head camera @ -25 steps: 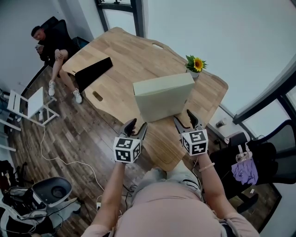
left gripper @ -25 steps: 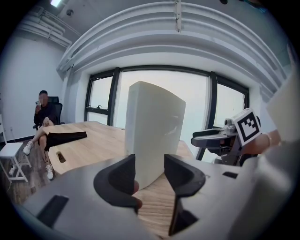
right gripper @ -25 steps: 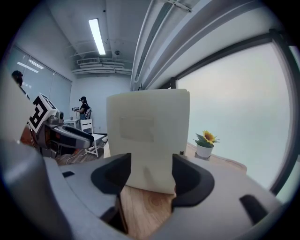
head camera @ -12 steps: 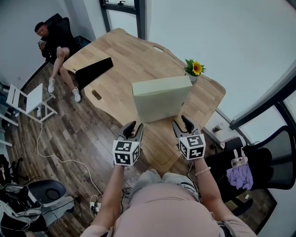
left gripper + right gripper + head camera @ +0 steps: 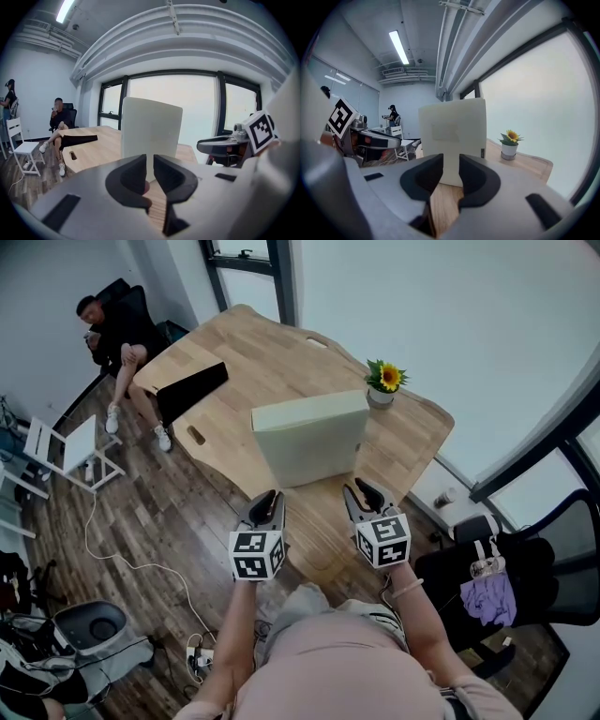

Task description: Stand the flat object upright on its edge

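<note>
The flat object (image 5: 309, 442), a pale cream slab, stands upright on its edge on the wooden table (image 5: 234, 352). It also fills the middle of the left gripper view (image 5: 151, 126) and the right gripper view (image 5: 452, 136). My left gripper (image 5: 267, 503) hovers over the table's near edge, short of the slab, its jaws closing to a narrow gap with nothing between them. My right gripper (image 5: 361, 494) is beside it, also apart from the slab, its jaws closing with a wider gap and nothing in it.
A potted sunflower (image 5: 382, 385) stands just behind the slab's right end. A black flat thing (image 5: 190, 390) lies at the table's left edge. A seated person (image 5: 117, 329), a white chair (image 5: 70, 451) and an office chair (image 5: 492, 582) surround the table.
Both grippers have drawn back a little from the slab toward the near table edge, and their jaws have narrowed. The slab stays upright.
</note>
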`<state>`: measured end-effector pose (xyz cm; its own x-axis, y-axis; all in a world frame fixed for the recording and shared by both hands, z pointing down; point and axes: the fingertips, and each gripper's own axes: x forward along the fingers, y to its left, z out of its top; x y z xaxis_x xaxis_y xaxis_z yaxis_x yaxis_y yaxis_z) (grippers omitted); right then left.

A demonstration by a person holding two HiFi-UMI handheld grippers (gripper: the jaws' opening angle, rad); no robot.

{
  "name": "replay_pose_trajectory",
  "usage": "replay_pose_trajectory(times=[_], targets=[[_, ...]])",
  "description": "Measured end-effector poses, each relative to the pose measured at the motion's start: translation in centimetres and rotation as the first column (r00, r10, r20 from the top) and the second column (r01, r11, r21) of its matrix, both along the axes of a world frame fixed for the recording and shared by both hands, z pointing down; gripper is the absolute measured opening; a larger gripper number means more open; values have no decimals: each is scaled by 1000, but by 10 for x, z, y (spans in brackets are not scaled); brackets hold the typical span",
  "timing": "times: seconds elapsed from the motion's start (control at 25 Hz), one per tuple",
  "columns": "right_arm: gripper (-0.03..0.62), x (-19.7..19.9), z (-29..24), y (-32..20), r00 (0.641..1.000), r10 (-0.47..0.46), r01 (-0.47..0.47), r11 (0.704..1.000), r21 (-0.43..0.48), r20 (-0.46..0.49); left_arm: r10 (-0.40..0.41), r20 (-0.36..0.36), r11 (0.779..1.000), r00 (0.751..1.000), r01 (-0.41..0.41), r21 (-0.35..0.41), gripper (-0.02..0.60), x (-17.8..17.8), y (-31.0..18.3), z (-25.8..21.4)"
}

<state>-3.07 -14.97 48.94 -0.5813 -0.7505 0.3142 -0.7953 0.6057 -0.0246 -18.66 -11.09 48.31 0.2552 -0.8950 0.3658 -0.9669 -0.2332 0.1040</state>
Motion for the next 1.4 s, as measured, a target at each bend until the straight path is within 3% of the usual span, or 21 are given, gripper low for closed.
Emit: replay_pose_trajectory(times=[0.52, 0.96, 1.4], targets=[[20, 24, 4, 26, 1000, -28, 28, 999, 16, -7, -100, -1, 995, 995, 100, 2, 43, 22, 33, -12], [0, 40, -16, 57, 998, -57, 57, 994, 93, -2, -156, 28, 987, 987, 155, 47, 29, 31, 69, -29], [0, 48, -61, 99, 994, -101, 92, 976, 196, 35, -128, 33, 984, 991, 123, 130, 20, 63, 113, -65]])
